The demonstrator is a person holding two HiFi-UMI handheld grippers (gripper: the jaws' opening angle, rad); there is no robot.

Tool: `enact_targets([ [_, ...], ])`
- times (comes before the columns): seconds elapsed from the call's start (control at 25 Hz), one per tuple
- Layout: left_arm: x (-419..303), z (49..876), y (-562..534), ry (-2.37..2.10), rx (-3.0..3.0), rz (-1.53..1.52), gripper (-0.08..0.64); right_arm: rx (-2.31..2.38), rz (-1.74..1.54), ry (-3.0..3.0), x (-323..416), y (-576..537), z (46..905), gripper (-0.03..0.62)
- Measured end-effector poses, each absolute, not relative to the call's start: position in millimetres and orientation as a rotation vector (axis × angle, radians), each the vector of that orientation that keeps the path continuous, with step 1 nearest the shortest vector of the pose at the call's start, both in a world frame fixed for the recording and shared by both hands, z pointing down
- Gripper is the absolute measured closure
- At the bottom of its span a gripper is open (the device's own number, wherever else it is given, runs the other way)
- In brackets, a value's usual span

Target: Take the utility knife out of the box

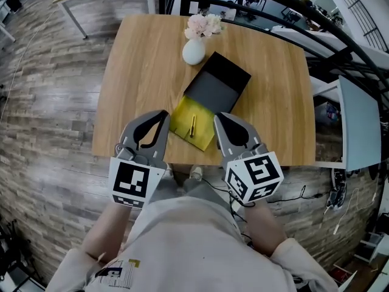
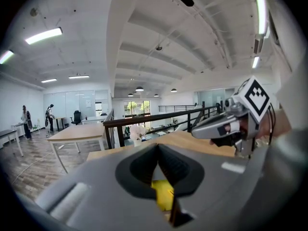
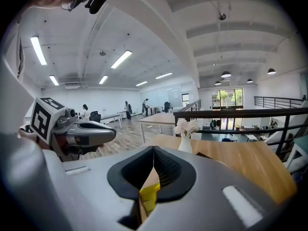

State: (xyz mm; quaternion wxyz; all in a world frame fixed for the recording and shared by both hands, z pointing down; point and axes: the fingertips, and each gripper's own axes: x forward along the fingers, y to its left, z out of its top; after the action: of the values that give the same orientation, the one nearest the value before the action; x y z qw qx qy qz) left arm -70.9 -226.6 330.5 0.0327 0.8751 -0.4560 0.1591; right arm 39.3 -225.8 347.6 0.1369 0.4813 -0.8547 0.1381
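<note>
a square light-wood table (image 1: 137, 66) stands on a plank floor (image 1: 55, 102). near its far edge sits a round white vase (image 1: 193, 52) of pale pink flowers (image 1: 204, 24). just beside it lies a flat black box (image 1: 220, 79) (set at a slant), its yellow tray (image 1: 181, 119) slid out toward the near edge.

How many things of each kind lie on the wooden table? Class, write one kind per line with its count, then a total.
Vase with flowers: 1
Box, black sleeve with yellow tray slid out: 1
Utility knife, in the tray: 1
Total: 3
</note>
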Motion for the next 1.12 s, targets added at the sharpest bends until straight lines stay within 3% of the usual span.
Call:
enact_targets([
  [0.12,-67.2,349.8,-235.9,-1.380,2.667,0.521,0.557,1.339,0.445,-2.434,36.7,-235.3,374.0,0.532],
  [0.36,-63.8,397.8,-253.9,-1.325,2.593,0.581,0.558,1.243,0.544,-2.315,30.4,-252.5,444.6,0.499],
  [1.12,-85.6,573.5,-275.5,-1.170,2.357,0.904,0.557,1.017,0.836,-1.983,12.8,-273.6,646.2,0.479],
])
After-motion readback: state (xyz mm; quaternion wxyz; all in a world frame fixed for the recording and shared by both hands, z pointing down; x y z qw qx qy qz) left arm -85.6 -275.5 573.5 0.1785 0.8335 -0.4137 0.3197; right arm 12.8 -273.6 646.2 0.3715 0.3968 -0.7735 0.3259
